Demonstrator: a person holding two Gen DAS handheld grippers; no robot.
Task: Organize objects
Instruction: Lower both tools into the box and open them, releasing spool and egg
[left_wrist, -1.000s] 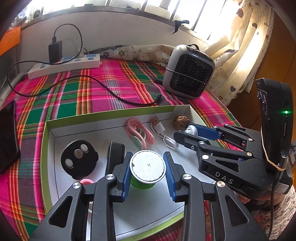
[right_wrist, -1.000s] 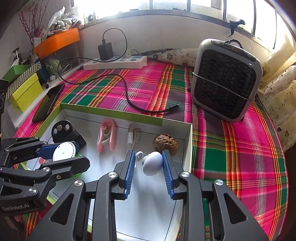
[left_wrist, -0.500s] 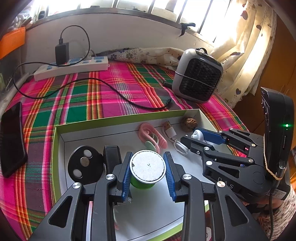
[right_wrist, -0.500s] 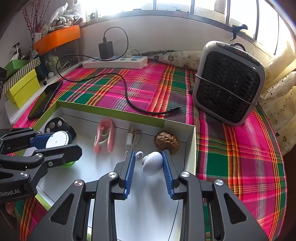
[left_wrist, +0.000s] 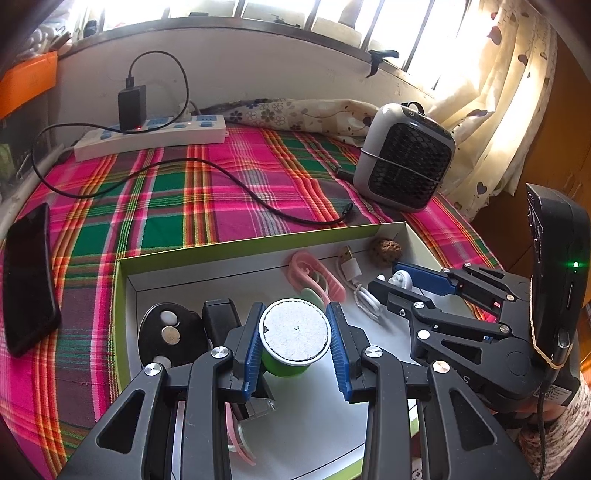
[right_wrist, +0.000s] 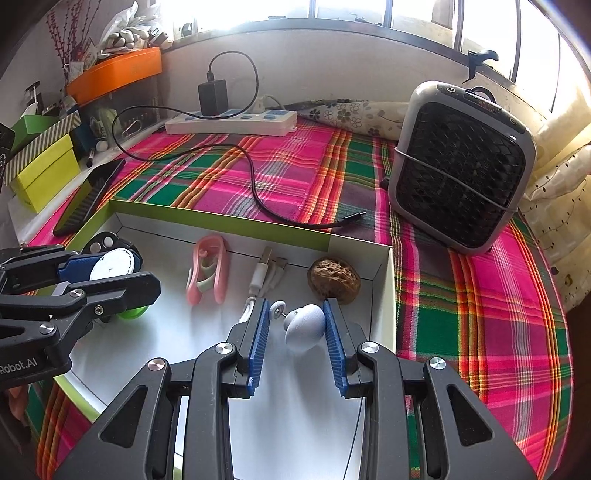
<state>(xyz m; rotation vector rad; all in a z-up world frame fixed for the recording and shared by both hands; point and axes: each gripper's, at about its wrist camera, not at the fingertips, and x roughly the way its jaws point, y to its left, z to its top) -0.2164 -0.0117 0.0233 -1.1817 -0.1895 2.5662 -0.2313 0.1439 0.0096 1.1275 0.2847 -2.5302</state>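
**Over the green-rimmed box, both grippers hold small objects**

On a bed spread with a pink-and-green plaid cloth (left_wrist: 207, 192), a shallow white box with green rim (left_wrist: 236, 248) lies open, a grey mesh-fronted fan heater (right_wrist: 461, 173) just beyond its far right corner and a white power strip (left_wrist: 151, 136) against the far wall. A black phone (left_wrist: 27, 277) lies on the cloth left of the box.

Only the right wrist view shows the orange shelf tray (right_wrist: 114, 72) and the yellow-green boxes (right_wrist: 44, 173) at far left; only the left wrist view shows the patterned curtain (left_wrist: 513, 96) at the right.

Inside the box sit a black round holder (left_wrist: 168, 332), a pink clip (right_wrist: 207, 269), a white USB cable (right_wrist: 264, 273) and a walnut (right_wrist: 334, 280), the last three near the far wall.

The left gripper (left_wrist: 294, 339) is clamped on a green cup with a white lid (left_wrist: 294, 330), over the box's near left part. The right gripper (right_wrist: 297, 328) has a pale blue knob (right_wrist: 304, 326) between its blue pads; the right pad touches it, the left contact is hard to tell.

Compared with a second ago, both loads sit between the pads as before, while more of the cloth and the whole phone now show in the left view.
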